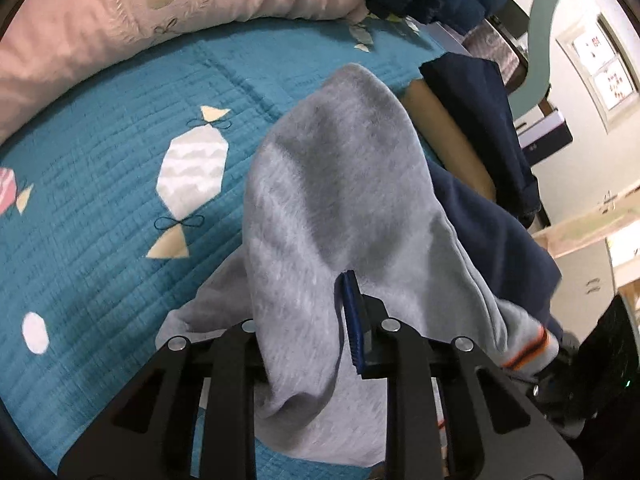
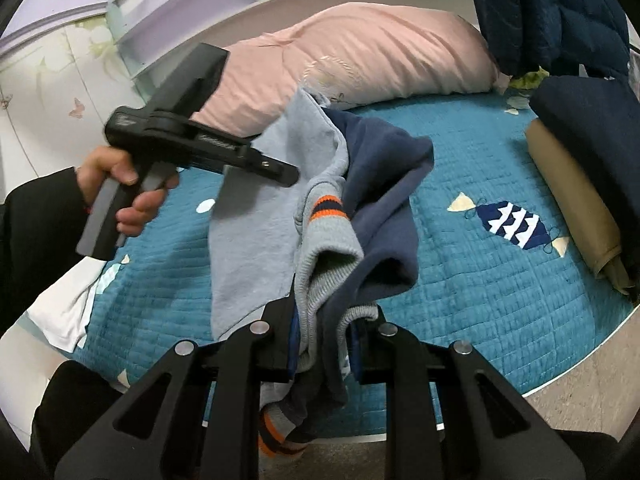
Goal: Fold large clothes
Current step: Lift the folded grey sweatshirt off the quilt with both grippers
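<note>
In the left wrist view, the left gripper (image 1: 320, 320) is seen closed on a fold of the grey and navy sweatshirt (image 1: 328, 184). The grey cloth is draped over the fingers, and only one blue pad (image 1: 352, 320) is visible beside it. The garment is held up above the teal quilt (image 1: 100, 208), which is printed with candy shapes. A pink pillow (image 1: 160, 12) is seen at the far edge of the quilt.

In the right wrist view, the right gripper (image 2: 324, 336) is closed on the ribbed cuff (image 2: 324, 236) of the same sweatshirt, where orange and navy stripes are seen. The cloth is bunched between its jaws and hangs below them. The left gripper is seen from the side, held by a hand (image 2: 124, 192) in a dark sleeve, with its tip against the grey part. Folded clothes (image 2: 576, 168) are stacked at the right on the quilt.
</note>
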`<state>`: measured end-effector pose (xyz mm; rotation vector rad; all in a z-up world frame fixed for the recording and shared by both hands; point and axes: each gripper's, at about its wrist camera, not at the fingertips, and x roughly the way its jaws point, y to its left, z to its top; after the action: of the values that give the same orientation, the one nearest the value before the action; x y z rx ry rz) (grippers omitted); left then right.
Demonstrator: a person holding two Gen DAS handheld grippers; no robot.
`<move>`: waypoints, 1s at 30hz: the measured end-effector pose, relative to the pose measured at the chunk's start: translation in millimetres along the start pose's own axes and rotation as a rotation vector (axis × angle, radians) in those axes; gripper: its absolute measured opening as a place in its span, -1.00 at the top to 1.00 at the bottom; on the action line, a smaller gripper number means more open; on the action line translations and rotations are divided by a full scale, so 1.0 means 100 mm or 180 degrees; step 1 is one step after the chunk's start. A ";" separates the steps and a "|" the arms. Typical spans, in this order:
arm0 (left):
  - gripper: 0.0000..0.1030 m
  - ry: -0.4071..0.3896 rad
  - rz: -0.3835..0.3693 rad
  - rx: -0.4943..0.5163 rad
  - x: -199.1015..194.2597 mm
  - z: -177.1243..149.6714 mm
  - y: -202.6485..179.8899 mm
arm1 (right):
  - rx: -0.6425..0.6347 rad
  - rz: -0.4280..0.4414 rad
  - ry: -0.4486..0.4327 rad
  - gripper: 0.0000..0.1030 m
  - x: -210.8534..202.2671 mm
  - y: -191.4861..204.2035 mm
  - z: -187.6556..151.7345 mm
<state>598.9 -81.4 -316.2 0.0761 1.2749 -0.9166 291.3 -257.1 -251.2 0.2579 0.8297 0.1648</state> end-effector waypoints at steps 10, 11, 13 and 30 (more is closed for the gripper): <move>0.20 0.0550 0.0133 0.0672 0.86 0.57 -0.50 | 0.0967 0.0123 0.0477 0.67 0.16 -0.74 -0.33; 0.11 0.0654 0.0084 0.0692 0.96 0.63 -0.50 | 0.1001 0.0134 0.0498 0.66 0.17 -0.76 -0.34; -0.02 0.0788 0.0066 0.0719 1.09 0.70 -0.46 | 0.1046 0.0157 0.0529 0.66 0.20 -0.79 -0.36; 0.28 0.1074 -0.0021 0.0841 1.28 0.62 -0.47 | 0.1402 0.0407 0.0619 0.67 0.32 -0.98 -0.28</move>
<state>618.2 -214.1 -383.0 0.4501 1.4558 -1.1062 295.8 -338.5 -320.6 0.7186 1.0396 0.1262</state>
